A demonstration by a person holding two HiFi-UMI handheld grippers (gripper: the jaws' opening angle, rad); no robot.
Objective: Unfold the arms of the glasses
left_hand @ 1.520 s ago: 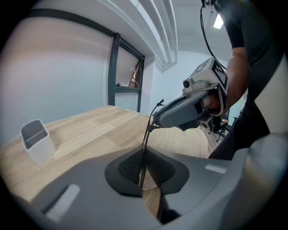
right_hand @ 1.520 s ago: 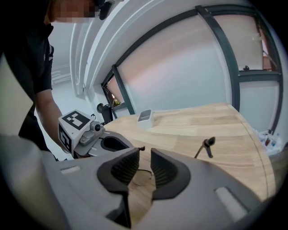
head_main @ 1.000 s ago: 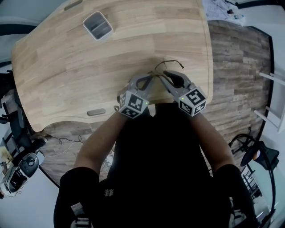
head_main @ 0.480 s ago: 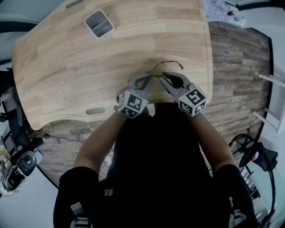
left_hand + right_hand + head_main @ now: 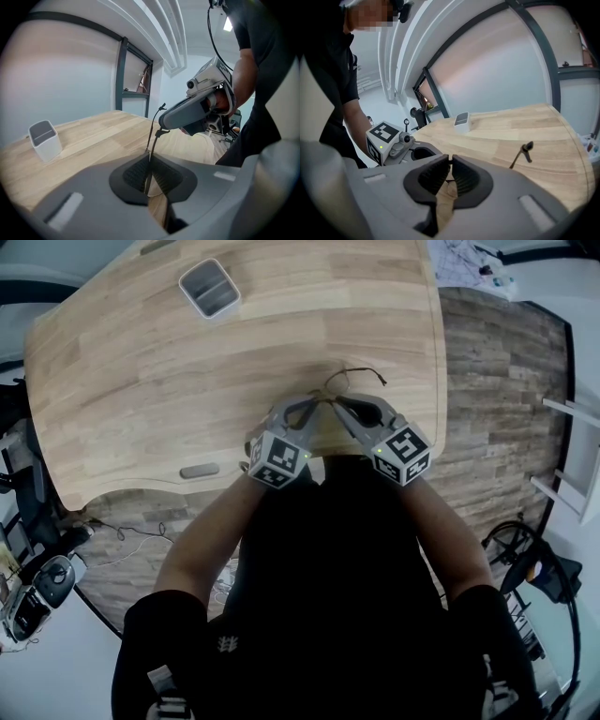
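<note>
Thin wire-framed glasses [image 5: 349, 376] hang just above the near edge of the wooden table [image 5: 141, 381], held between both grippers. My left gripper [image 5: 322, 402] is shut on the frame; its view shows a thin wire [image 5: 152, 136] rising from between the closed pads [image 5: 136, 173]. Tip to tip with it, my right gripper [image 5: 339, 399] is also shut on the frame [image 5: 450, 182]. One arm of the glasses [image 5: 519, 157] sticks out to the right, its end bent, clear of the jaws. The lenses are mostly hidden behind the jaws.
A white rectangular container [image 5: 209, 289] stands at the table's far left, also visible in the left gripper view [image 5: 44, 139]. A small grey oblong [image 5: 199, 471] lies at the near table edge. Wood-pattern floor [image 5: 497, 381] lies to the right; cables and gear [image 5: 47, 582] sit lower left.
Both grippers have stayed together at the table edge. The right gripper has turned slightly and the free arm of the glasses has swung a little outward to the right.
</note>
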